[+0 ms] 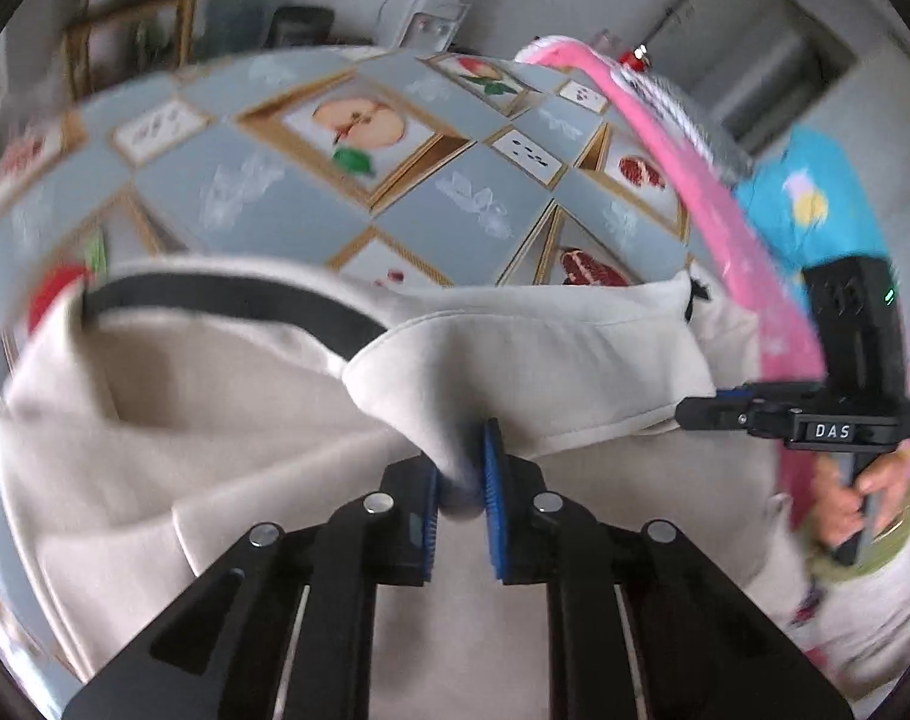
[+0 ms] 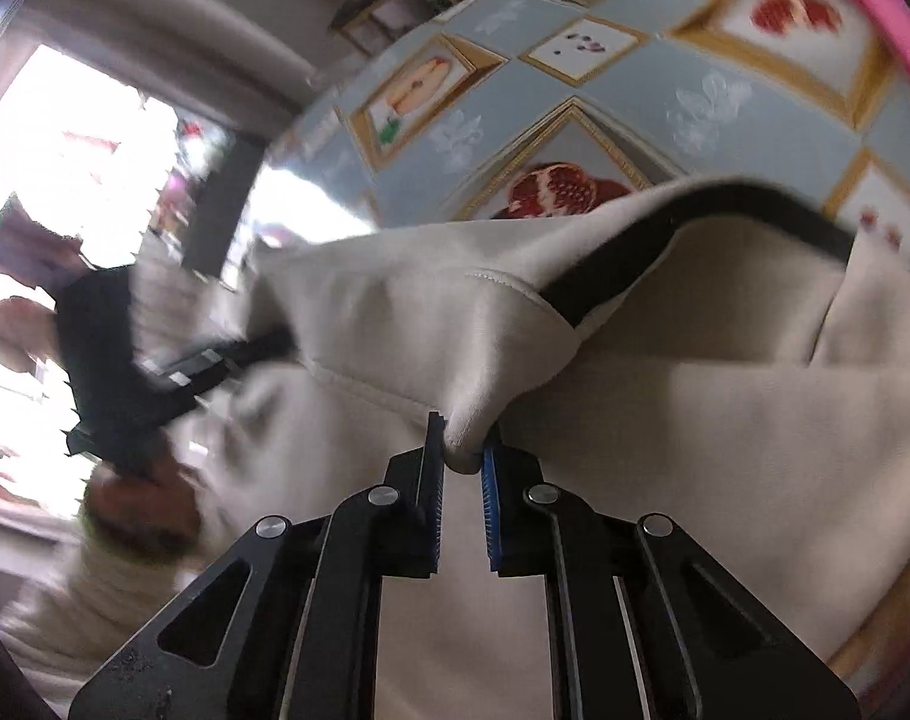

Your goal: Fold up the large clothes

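A large cream garment (image 1: 227, 408) with a black neckband (image 1: 227, 300) lies on the table; it also fills the right wrist view (image 2: 725, 420). My left gripper (image 1: 461, 480) is shut on a bunched fold of the cream garment, lifted off the layer below. My right gripper (image 2: 464, 450) is shut on another fold of the same garment. The right gripper shows at the right of the left wrist view (image 1: 713, 408), at the cloth's edge. The left gripper appears blurred at the left of the right wrist view (image 2: 257, 348).
The table has a grey-blue cloth printed with framed fruit pictures (image 1: 455, 210), also in the right wrist view (image 2: 665, 90). A pink hoop-like band (image 1: 683, 180) arcs over the table's right side. A water dispenser (image 1: 437, 12) and wooden shelf (image 1: 131, 36) stand behind.
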`<state>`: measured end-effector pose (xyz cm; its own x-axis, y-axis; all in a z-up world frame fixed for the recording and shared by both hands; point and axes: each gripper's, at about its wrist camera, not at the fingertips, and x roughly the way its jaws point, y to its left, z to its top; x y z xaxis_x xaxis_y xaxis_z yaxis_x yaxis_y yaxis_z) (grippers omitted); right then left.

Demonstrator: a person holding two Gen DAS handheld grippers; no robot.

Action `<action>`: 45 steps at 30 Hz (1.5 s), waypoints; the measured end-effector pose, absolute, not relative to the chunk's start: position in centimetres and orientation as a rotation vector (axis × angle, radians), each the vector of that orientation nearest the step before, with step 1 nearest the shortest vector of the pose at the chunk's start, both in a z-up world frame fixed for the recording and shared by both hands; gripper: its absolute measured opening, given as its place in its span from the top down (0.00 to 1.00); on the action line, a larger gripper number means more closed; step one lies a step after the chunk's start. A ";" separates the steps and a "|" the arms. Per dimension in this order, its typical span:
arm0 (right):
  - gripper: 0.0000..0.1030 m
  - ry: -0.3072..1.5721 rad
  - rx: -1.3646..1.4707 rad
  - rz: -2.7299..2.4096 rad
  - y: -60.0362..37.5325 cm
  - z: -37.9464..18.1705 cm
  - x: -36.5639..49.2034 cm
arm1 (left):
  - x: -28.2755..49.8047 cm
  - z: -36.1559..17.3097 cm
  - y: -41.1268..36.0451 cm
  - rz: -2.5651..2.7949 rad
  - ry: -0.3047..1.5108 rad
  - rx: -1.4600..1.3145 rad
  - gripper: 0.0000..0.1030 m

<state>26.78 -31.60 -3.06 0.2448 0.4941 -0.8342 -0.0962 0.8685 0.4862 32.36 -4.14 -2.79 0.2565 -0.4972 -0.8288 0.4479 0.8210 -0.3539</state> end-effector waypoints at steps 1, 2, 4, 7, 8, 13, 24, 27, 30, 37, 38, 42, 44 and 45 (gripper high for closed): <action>0.90 1.265 0.323 0.401 -31.3 -3.0 27.2 | 32.6 -2.7 -4.7 -0.634 1.124 -0.002 0.88; 0.90 1.261 0.295 0.391 -31.2 -2.9 27.5 | 32.8 -2.6 -5.0 -0.628 1.111 0.024 0.88; 0.90 1.242 0.232 0.353 -31.0 -2.5 29.0 | 33.8 -2.5 -5.8 -0.612 1.080 0.070 0.88; 0.90 1.231 0.199 0.317 -30.6 -2.5 31.6 | 35.1 -2.5 -6.4 -0.581 1.055 0.109 0.88; 0.90 1.236 0.190 0.309 -30.5 -2.7 32.4 | 35.7 -2.6 -6.6 -0.568 1.054 0.120 0.88; 0.90 1.238 0.182 0.318 -30.7 -3.2 32.0 | 35.7 -3.2 -6.0 -0.579 1.088 0.100 0.88; 0.54 1.146 0.223 0.262 -33.1 -1.3 28.9 | 34.4 -4.0 -6.1 -0.617 1.063 0.133 0.88; 0.53 1.055 0.175 0.168 -33.8 1.4 27.5 | 34.5 -4.1 -6.0 -0.622 1.064 0.130 0.88; 0.52 0.971 0.160 0.118 -33.2 3.6 27.3 | 34.6 -4.1 -6.0 -0.621 1.067 0.133 0.88; 0.87 1.014 0.148 0.376 -25.4 0.6 30.1 | 34.7 -4.2 -5.5 -0.616 1.071 0.097 0.86; 0.88 1.050 0.138 0.374 -25.0 -0.7 30.5 | 34.9 -4.2 -5.1 -0.615 1.075 0.076 0.81; 0.88 1.089 0.218 0.399 -26.2 -3.1 30.4 | 36.1 -3.0 -1.6 -0.501 1.044 -0.048 0.67; 0.88 1.094 0.237 0.406 -26.5 -3.2 30.4 | 36.4 -1.5 0.3 -0.426 0.976 -0.093 0.68; 0.88 1.090 0.230 0.406 -26.5 -3.2 30.5 | 36.5 -0.9 0.8 -0.413 0.955 -0.110 0.69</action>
